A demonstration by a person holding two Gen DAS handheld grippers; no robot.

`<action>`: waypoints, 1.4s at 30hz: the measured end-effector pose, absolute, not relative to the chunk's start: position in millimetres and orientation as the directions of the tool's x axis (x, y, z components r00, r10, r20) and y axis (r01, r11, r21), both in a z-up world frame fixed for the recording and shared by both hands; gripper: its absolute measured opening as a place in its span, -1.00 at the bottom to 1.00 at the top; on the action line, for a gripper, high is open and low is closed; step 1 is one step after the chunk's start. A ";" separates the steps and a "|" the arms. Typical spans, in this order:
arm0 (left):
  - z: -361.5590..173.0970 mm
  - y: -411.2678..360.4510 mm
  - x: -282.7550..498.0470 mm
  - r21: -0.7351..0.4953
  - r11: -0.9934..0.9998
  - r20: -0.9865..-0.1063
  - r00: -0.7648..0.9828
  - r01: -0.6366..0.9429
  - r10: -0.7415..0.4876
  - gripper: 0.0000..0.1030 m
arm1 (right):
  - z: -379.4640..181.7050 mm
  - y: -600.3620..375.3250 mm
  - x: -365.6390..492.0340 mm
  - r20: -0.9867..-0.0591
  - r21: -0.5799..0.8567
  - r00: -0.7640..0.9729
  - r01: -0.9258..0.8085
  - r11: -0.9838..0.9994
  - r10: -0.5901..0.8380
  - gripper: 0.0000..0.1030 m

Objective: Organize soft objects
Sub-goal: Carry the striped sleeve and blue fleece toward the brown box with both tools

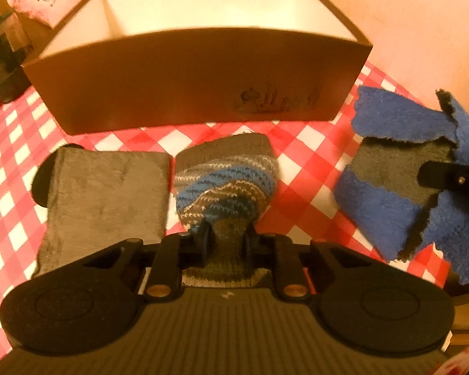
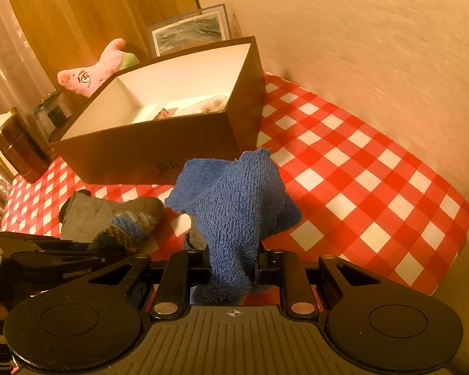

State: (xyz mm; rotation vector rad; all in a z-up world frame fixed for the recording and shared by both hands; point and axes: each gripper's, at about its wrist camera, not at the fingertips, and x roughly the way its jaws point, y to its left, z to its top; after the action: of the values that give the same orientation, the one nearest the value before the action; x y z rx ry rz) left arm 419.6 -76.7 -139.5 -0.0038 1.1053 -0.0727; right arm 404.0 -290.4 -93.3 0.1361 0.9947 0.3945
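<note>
My left gripper [image 1: 226, 237] is shut on a striped blue, grey and brown knitted sock [image 1: 225, 175], whose free end droops toward the red-checked tablecloth. The same sock [image 2: 131, 222] shows at lower left in the right wrist view, with the left gripper's black body beside it. My right gripper [image 2: 233, 268] is shut on a fluffy blue and grey cloth [image 2: 234, 200], bunched and hanging above the table. That cloth [image 1: 400, 162] appears on the right in the left wrist view, with a black finger of the right gripper against it. A folded dark grey cloth [image 1: 106, 197] lies flat to the sock's left.
A brown box [image 1: 203, 90] with white inner dividers stands open behind the cloths; some small items lie inside it [image 2: 190, 109]. A pink plush toy [image 2: 90, 68] sits behind the box. Dark containers [image 2: 18, 147] stand at the table's left edge. A wall runs along the right.
</note>
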 end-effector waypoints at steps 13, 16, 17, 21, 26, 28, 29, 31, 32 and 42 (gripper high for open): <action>-71.0 -46.2 390.5 -0.039 0.999 -0.816 0.577 -0.006 -0.028 -0.64 | -67.1 -276.3 401.5 -0.749 0.327 0.476 -0.341 0.881 0.462 -0.61; -55.2 -35.8 388.1 -0.035 0.999 -0.798 0.603 -0.026 -0.013 -0.64 | -54.7 -270.0 402.1 -0.725 0.341 0.479 -0.375 0.862 0.495 -0.61; -50.1 -32.9 388.0 -0.031 0.999 -0.791 0.612 -0.029 -0.006 -0.64 | -50.8 -267.3 403.0 -0.717 0.345 0.480 -0.386 0.856 0.505 -0.61; -29.0 -23.5 395.2 -0.003 0.999 -0.762 0.647 -0.032 0.018 -0.64 | -34.7 -254.3 410.3 -0.680 0.358 0.485 -0.434 0.827 0.549 -0.61; -9.8 -14.7 417.8 0.034 0.999 -0.728 0.684 -0.019 0.038 -0.64 | -18.2 -237.2 430.9 -0.632 0.355 0.512 -0.476 0.805 0.581 -0.61; -3.2 -11.8 430.3 0.048 0.999 -0.716 0.697 -0.011 0.042 -0.64 | -12.8 -232.5 444.9 -0.612 0.367 0.524 -0.476 0.799 0.593 -0.61; 0.1 -10.2 438.1 0.053 0.999 -0.710 0.703 -0.008 0.044 -0.64 | -10.1 -230.4 451.7 -0.603 0.369 0.531 -0.476 0.798 0.595 -0.61; 5.6 -6.5 455.3 0.060 0.998 -0.705 0.708 -0.004 0.045 -0.64 | -4.4 -224.8 467.2 -0.586 0.360 0.552 -0.478 0.801 0.593 -0.61; 7.1 -5.3 462.7 0.061 0.998 -0.704 0.709 0.000 0.043 -0.64 | -2.2 -222.3 474.1 -0.578 0.353 0.565 -0.477 0.805 0.589 -0.61; -6.8 7.1 540.6 0.098 0.994 -0.748 0.662 0.036 0.050 -0.63 | -7.9 -206.5 543.8 -0.593 0.238 0.627 -0.462 0.854 0.504 -0.61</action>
State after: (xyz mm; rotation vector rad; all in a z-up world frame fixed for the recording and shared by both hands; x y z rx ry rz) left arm 540.6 7.1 -6.8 0.1080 0.8473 0.0078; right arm 543.8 -206.5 -7.9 0.0648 0.6996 0.5544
